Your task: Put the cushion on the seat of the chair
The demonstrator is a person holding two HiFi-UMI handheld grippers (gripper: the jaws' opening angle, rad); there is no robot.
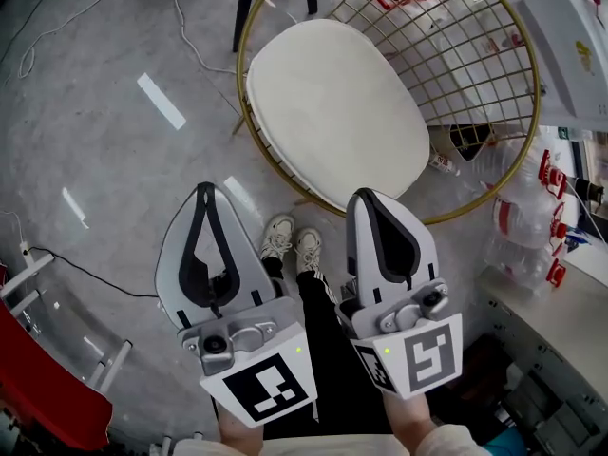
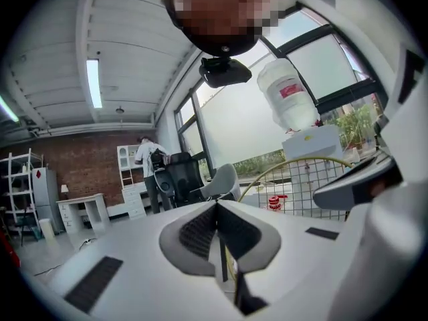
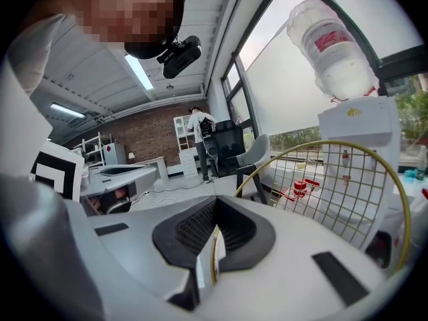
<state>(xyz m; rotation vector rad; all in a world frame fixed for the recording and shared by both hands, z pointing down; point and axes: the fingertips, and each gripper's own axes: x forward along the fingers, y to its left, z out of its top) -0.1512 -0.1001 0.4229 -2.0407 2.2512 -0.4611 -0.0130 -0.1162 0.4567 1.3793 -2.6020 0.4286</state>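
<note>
The white round cushion lies flat on the seat of the gold wire chair, inside its gold rim. My left gripper hangs over the floor in front of the chair, jaws shut with nothing between them. Beside it, my right gripper sits near the chair's front rim, also shut and empty. Neither touches the cushion. The left gripper view shows its closed fingertips and the chair's wire back beyond them. From the right gripper view, its closed tips point past the gold chair hoop.
My shoes stand on the grey floor just before the chair. Cables trail at the upper left. Plastic bottles and a white counter crowd the right. A water dispenser stands behind the chair. A person stands far off.
</note>
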